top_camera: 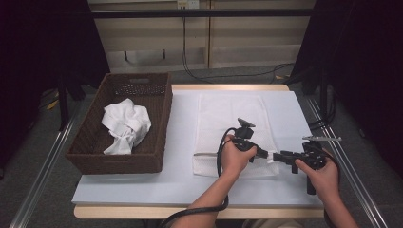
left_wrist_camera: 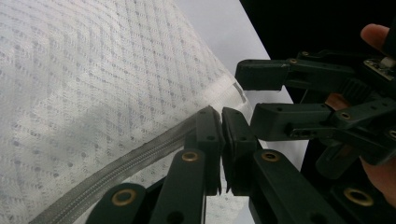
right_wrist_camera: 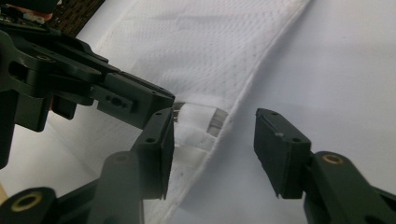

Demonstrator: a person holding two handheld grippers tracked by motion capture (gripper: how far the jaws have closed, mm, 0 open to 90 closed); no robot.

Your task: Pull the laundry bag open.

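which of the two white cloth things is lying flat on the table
The zippered white cover on the white board, where both grippers work at its near right corner. The other white cloth sits crumpled in the brown wicker basket to the left.

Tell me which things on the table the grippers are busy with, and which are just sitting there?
Busy with:
- white zip cover, lying flat on the table
- its zip, running along the near edge
- left gripper, jaws closed at the zip end
- right gripper, jaws open by the cover's corner

Just sitting there:
- brown basket
- crumpled white cloth inside the basket
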